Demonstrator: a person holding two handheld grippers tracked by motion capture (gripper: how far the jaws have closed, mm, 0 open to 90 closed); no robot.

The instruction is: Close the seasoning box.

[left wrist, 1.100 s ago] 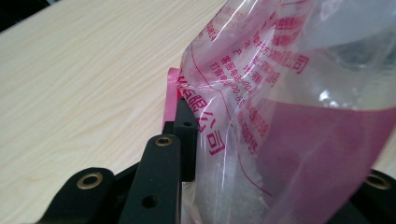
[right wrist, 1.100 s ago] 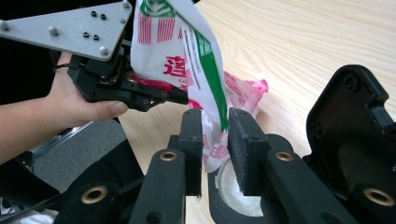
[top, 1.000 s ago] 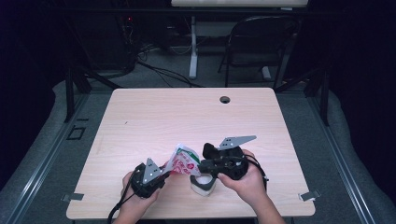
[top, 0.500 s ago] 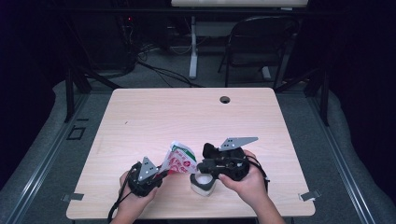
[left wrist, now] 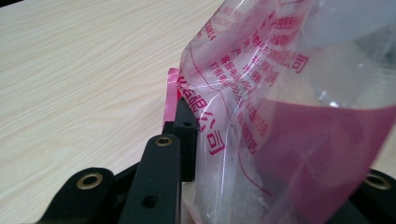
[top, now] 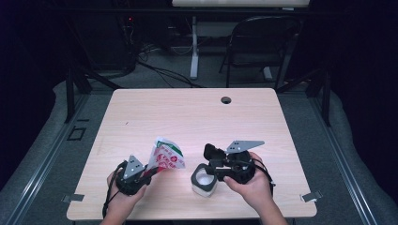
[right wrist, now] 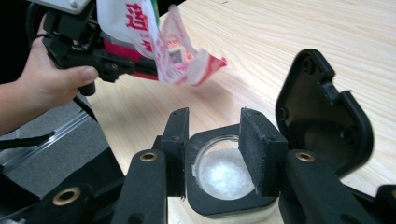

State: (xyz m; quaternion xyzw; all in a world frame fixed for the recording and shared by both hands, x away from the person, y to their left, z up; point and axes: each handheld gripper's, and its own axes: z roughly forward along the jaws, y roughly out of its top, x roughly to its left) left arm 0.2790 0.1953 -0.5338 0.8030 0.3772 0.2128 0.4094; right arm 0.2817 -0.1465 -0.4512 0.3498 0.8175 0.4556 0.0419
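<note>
Light wood-grain desk (top: 197,117), small round hole near far edge. Clear plastic pouch with red and green print (top: 165,155) held off desk at near-left, long axis slanting up and away from left tongs (top: 151,172), which are clenched on its lower edge. Square black-rimmed glass jar (top: 204,181) stands upright near front edge, white granules inside, hinged black lid (right wrist: 322,109) flipped open. Right tongs (right wrist: 212,151) grasp jar's rim.

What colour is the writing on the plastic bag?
Red, on the clear plastic bag; clearest in the left gripper view.
</note>
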